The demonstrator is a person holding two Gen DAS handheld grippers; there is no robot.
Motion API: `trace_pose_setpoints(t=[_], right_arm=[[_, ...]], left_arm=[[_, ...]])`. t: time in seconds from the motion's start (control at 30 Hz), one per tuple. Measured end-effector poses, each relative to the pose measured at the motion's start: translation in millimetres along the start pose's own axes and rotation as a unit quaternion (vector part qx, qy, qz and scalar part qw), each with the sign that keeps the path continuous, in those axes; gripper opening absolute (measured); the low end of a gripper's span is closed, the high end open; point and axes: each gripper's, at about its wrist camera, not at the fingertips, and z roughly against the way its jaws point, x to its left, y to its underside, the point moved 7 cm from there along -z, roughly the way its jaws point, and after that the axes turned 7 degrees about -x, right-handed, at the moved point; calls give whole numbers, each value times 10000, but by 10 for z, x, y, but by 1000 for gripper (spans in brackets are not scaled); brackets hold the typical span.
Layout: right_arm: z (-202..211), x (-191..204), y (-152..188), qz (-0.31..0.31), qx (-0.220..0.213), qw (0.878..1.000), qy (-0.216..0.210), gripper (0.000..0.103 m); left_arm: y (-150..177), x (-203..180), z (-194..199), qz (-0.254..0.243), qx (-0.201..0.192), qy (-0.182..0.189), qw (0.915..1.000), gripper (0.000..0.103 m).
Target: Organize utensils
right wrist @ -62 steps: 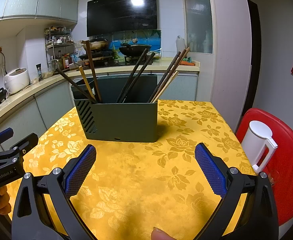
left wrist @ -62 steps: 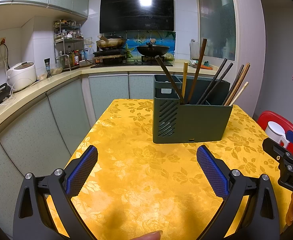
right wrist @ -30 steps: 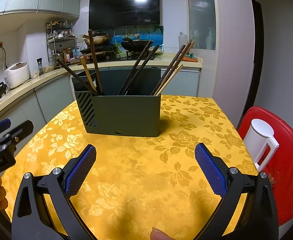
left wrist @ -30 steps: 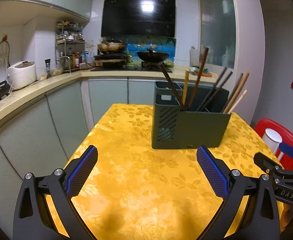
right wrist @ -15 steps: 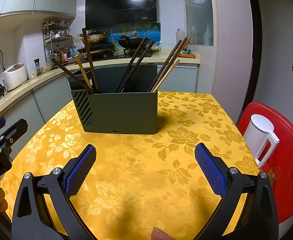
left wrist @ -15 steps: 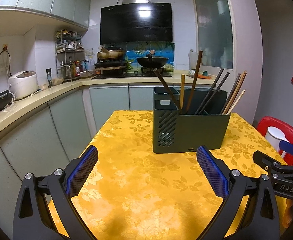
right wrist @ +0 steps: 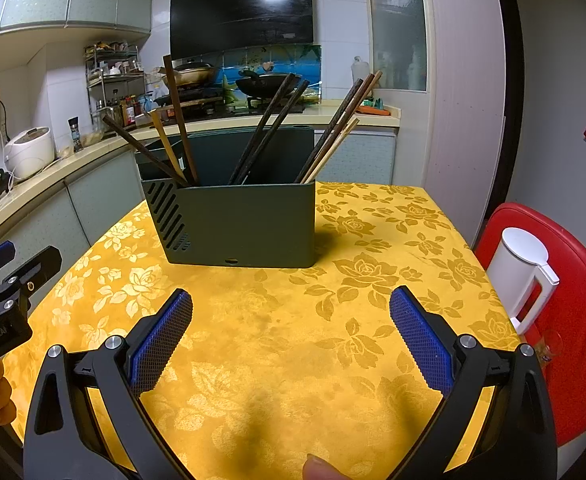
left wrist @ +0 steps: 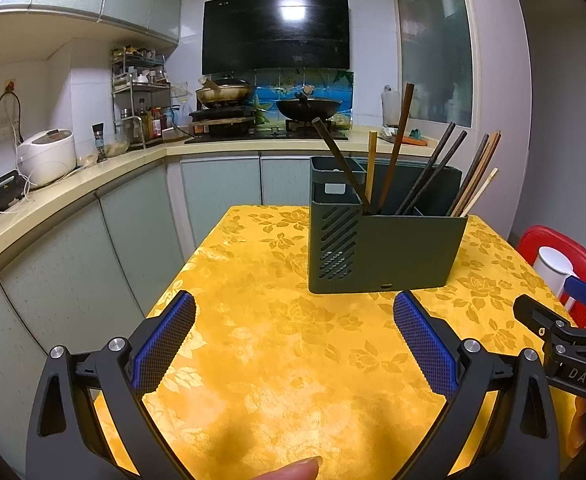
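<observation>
A dark green utensil holder (left wrist: 385,252) (right wrist: 237,224) stands upright on the yellow floral tablecloth (left wrist: 293,344) (right wrist: 293,320), toward the far side. Several dark and light wooden chopsticks (left wrist: 429,176) (right wrist: 269,128) lean in its compartments. My left gripper (left wrist: 293,336) is open and empty, held above the near left part of the table. My right gripper (right wrist: 291,332) is open and empty, above the near right part. Each gripper shows at the edge of the other's view, the right one (left wrist: 565,344) and the left one (right wrist: 1,296).
A red stool (right wrist: 573,320) with a white lidded jug (right wrist: 521,276) stands just right of the table. A curved kitchen counter (left wrist: 53,200) with a rice cooker (left wrist: 45,156) runs along the left. A stove with pans (left wrist: 269,112) is at the back.
Both grippers have drifted slightly while staying open and empty; the holder and chopsticks have not moved on the table.
</observation>
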Motion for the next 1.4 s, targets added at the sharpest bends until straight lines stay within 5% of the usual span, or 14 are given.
trace_pose_setpoints(t=[1.4], right_arm=[[-7, 19, 46, 29, 52, 10000, 0, 96]], left_arm=[[-10, -89, 43, -155, -117, 3, 9998, 96]])
